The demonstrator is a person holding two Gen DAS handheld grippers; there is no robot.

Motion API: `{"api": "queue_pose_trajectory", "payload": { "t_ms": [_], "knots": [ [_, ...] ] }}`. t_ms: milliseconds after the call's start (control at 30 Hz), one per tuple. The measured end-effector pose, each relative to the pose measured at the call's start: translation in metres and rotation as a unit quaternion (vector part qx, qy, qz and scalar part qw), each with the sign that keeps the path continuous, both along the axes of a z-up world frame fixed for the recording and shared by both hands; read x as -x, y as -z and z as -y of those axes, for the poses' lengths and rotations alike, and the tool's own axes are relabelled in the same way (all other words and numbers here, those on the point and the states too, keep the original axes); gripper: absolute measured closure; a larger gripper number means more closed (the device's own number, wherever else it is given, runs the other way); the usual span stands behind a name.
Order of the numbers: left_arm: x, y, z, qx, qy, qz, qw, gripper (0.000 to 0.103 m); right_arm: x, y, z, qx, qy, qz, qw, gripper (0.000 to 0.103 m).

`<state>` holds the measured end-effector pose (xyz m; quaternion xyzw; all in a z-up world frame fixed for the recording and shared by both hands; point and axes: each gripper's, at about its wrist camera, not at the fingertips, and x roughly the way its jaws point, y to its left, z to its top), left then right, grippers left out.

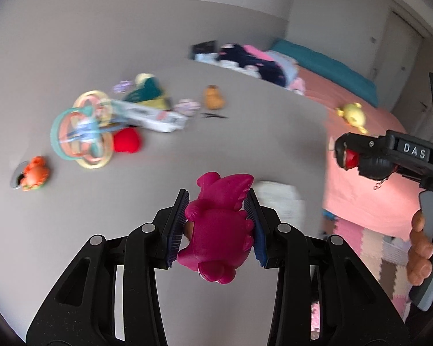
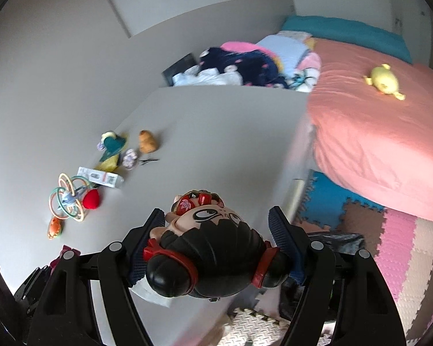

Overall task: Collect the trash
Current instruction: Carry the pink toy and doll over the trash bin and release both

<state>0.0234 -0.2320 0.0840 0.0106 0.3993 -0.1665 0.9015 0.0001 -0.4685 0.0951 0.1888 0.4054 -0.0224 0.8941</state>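
Gripping a magenta dinosaur toy (image 1: pixel 216 227) between its blue pads, the left gripper (image 1: pixel 218 225) is holding it in the air above the grey table (image 1: pixel 245 132). The right gripper (image 2: pixel 213 242) is clamping a doll head (image 2: pixel 213 253) with black hair buns and red bands, its pads pressing on the head's two sides, also raised over the table. In the left wrist view, the right gripper is showing at the table's right, with a person's fingers (image 1: pixel 418 248) wrapping its handle. Lying on the table, well apart from both grippers, are a ring rattle (image 1: pixel 80 132), a red heart plush (image 1: pixel 127 141) just beside it, an orange crab toy (image 1: pixel 36 173), a white carton (image 1: pixel 150 116) and a brown potato toy (image 1: pixel 213 98). Beyond the table's right edge, a yellow plush (image 2: pixel 385 80) is resting on the pink bed (image 2: pixel 375 144).
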Motion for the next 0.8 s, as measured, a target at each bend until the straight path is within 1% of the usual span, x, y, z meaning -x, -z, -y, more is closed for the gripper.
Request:
{"api": "queue_pose_trajectory", "payload": {
  "t_ms": [133, 333, 533, 800],
  "knots": [
    [0.017, -0.002, 0.046, 0.001, 0.043, 0.004, 0.9991, 0.064, 0.029, -0.003, 0.031, 0.005, 0.024, 0.004, 1.000, 0.028],
    [0.048, 0.005, 0.117, -0.010, 0.109, -0.001, 0.9940, 0.064, 0.075, -0.001, 0.081, 0.009, 0.068, 0.007, 0.998, 0.028],
    [0.074, 0.033, 0.176, -0.024, 0.164, -0.028, 0.9858, 0.064, 0.110, 0.014, 0.119, 0.014, 0.106, -0.007, 0.994, 0.028],
    [0.093, 0.063, 0.226, -0.026, 0.209, -0.067, 0.9753, 0.064, 0.134, 0.043, 0.155, 0.011, 0.138, -0.036, 0.990, 0.028]
  ]
}}
